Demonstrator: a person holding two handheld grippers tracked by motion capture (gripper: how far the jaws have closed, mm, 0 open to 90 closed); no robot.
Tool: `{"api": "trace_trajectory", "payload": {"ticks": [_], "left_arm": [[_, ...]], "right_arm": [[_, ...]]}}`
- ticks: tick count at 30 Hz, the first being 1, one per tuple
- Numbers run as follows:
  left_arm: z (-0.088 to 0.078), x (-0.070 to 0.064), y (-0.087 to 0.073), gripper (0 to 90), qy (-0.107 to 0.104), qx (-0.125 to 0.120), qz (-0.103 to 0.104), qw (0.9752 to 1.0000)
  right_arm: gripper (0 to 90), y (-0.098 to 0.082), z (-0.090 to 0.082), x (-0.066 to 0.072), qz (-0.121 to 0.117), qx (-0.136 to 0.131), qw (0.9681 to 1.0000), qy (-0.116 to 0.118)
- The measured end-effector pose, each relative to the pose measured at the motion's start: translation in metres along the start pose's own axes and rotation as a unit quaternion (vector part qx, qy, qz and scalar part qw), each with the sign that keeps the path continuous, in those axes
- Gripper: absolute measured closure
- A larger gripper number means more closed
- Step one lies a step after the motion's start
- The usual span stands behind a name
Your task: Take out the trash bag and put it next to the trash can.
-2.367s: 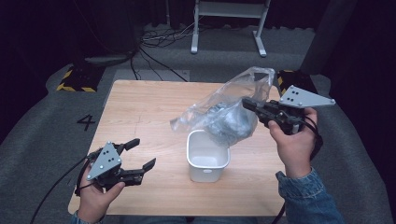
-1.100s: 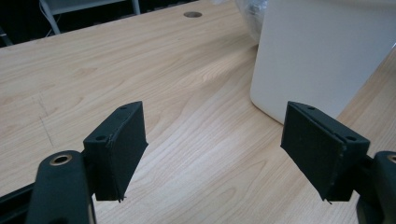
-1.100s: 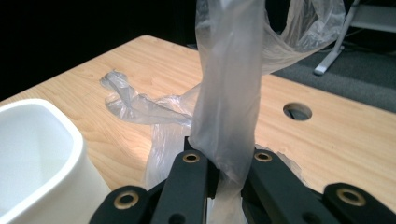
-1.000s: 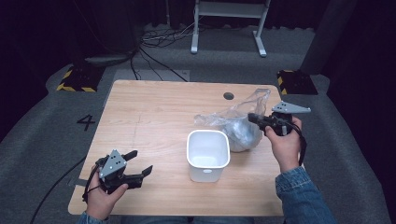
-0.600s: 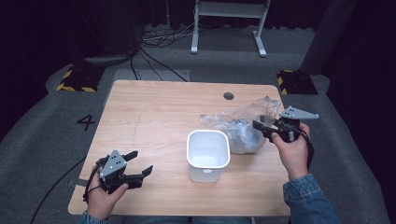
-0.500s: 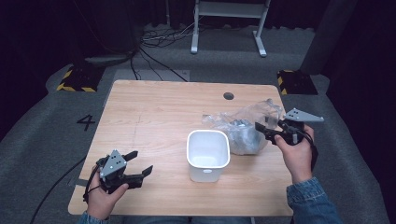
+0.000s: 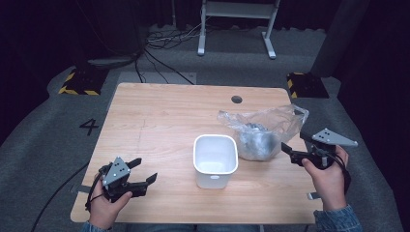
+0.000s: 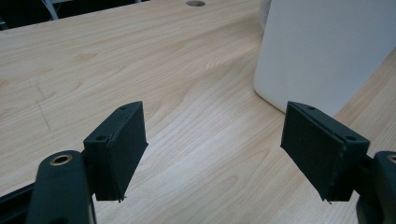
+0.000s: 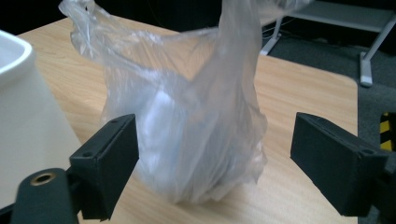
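Right gripper [image 7: 289,151]: jaws spread, empty, just right of clear plastic bag [image 7: 261,133] resting on wooden table [image 7: 164,121]. Left gripper [image 7: 145,174]: jaws spread, empty, near-left corner. White bin [image 7: 215,159]: upright, centre, bag just beside its right.

A light wooden table [image 7: 159,121] with rounded corners carries two things. A white plastic bin [image 7: 215,160], open at the top, stands upright near the middle of the front edge. Just beside it, toward the right edge, a crumpled clear plastic bag [image 7: 261,130] sits with something grey bundled inside. A round cable hole [image 7: 236,99] lies near the far edge.
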State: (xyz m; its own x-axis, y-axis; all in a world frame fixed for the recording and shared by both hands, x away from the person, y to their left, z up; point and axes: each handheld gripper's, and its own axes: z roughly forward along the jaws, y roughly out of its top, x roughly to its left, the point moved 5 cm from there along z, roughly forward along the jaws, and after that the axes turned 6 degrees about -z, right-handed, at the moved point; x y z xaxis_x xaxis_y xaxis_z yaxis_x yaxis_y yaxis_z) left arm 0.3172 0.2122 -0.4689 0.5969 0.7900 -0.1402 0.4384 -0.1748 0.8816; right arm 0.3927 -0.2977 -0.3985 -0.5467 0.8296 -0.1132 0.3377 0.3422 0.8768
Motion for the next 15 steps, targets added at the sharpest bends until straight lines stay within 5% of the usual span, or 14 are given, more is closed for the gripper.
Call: {"api": "trace_trajectory", "payload": {"ticks": [15], "left_arm": [[-0.015, 0.024, -0.017, 20.2, 0.053, 0.028, -0.008, 0.9982]], "right_arm": [[15.6, -0.059, -0.015, -0.001, 0.007, 0.048, 0.9986, 0.022]]}}
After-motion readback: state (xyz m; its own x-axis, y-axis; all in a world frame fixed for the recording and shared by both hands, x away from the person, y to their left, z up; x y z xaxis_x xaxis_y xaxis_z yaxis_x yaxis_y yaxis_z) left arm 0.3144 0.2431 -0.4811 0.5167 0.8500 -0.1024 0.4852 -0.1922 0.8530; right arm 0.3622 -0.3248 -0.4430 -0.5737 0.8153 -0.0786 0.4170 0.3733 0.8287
